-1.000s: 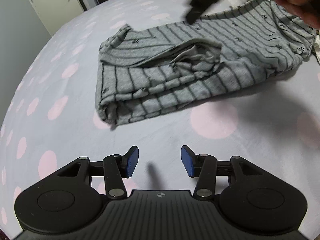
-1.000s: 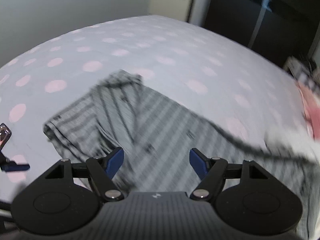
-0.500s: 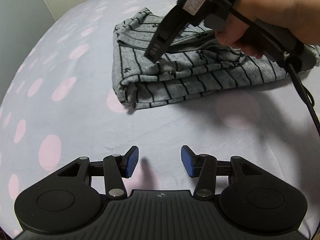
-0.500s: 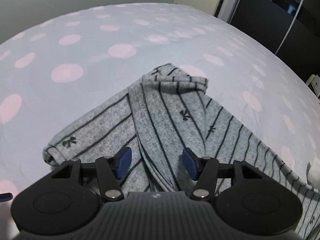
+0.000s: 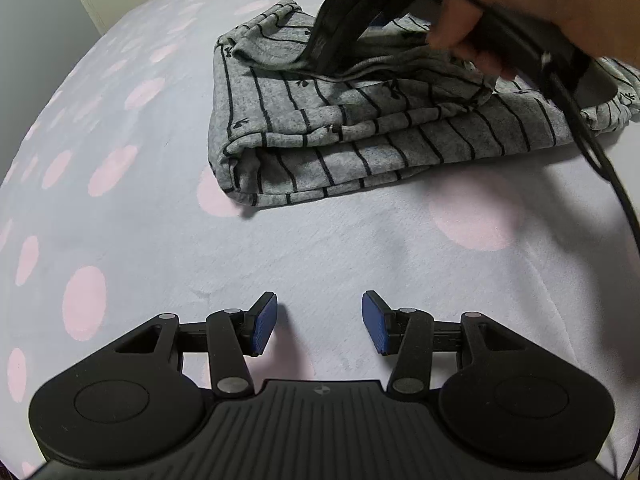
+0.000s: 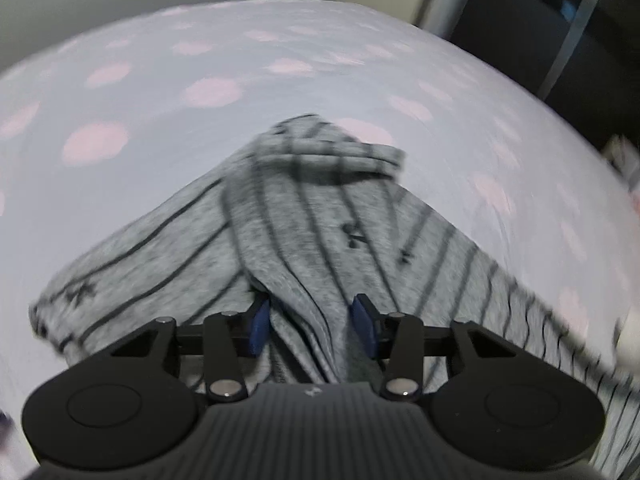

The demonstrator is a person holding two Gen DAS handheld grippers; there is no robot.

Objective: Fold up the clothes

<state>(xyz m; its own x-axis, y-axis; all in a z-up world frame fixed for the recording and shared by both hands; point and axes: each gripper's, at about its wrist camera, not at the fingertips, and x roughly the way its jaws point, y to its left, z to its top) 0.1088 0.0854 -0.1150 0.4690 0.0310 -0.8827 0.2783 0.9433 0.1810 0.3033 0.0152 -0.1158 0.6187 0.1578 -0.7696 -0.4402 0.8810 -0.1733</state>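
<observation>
Left gripper [image 5: 319, 322]: blue pads spread wide with nothing between them, poised over bare bedspread [image 5: 360, 248], which is pale lavender with pink dots. A pink dot shows just under the left pad.

Beyond that, well clear of the left gripper: grey striped garment [image 5: 360, 128], lying on the bedspread. Thin dark stripes, small bow prints. It is partly folded; several layers are stacked at the near-left corner, with a rolled edge facing the camera. The upper layers are rumpled and bunched toward the middle. The far-right end trails out toward the frame edge.

Above the garment, upper right of the left wrist view: right hand [image 5: 532, 4] gripping the right gripper [image 5: 320, 58], whose dark fingers angle down into the top fold of the cloth. A black cable [image 5: 600, 160] runs from the handle down the right side.

Right wrist view, motion-blurred: right gripper pads stand at a moderate gap with a raised ridge of the grey fabric passing between them. The left pad appears pressed against the cloth; whether the jaws actually clamp it I cannot tell. The garment spreads away in a V, its far tip folded back on itself. Past it is dotted bedspread, then a dark doorway [image 6: 560, 32] at far right.
</observation>
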